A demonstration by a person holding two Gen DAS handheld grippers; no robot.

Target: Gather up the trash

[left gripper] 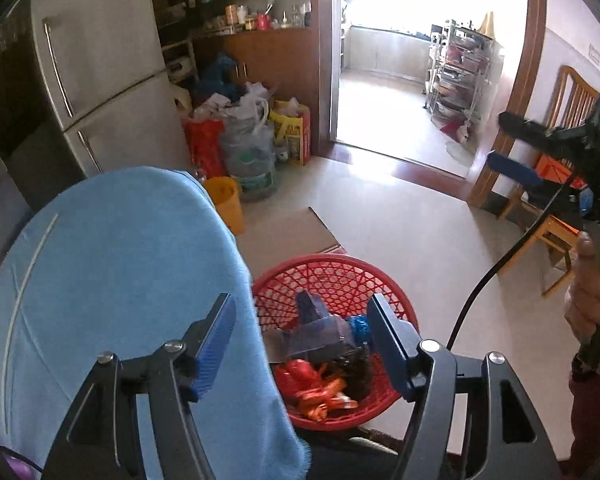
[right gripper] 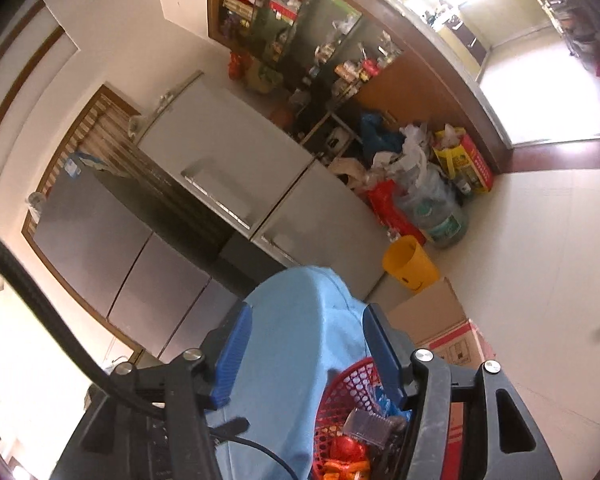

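A red mesh basket (left gripper: 340, 272) (right gripper: 352, 376) stands low beside a light blue cloth (left gripper: 120, 280) (right gripper: 300, 340) draped over something rounded. In the basket lie orange and red wrappers (left gripper: 320, 388) (right gripper: 346, 460), a blue-grey packet (left gripper: 320, 328) and a crumpled blue piece (left gripper: 358, 326). My left gripper (left gripper: 304, 344) hangs open above the basket with nothing between its pads. My right gripper (right gripper: 308, 354) is open and empty too, over the cloth's edge. The left wrist view also shows the right gripper (left gripper: 508, 146) raised at the right, held by a hand (left gripper: 588, 292).
A grey fridge (left gripper: 100, 80) (right gripper: 228, 160) stands behind the cloth. A yellow bin (left gripper: 226, 204) (right gripper: 410, 264), a cardboard box (left gripper: 292, 228) (right gripper: 432, 316), bags and a water jug (left gripper: 252, 160) crowd the floor by it. A wooden chair (left gripper: 572, 92) stands right of the doorway (left gripper: 412, 60).
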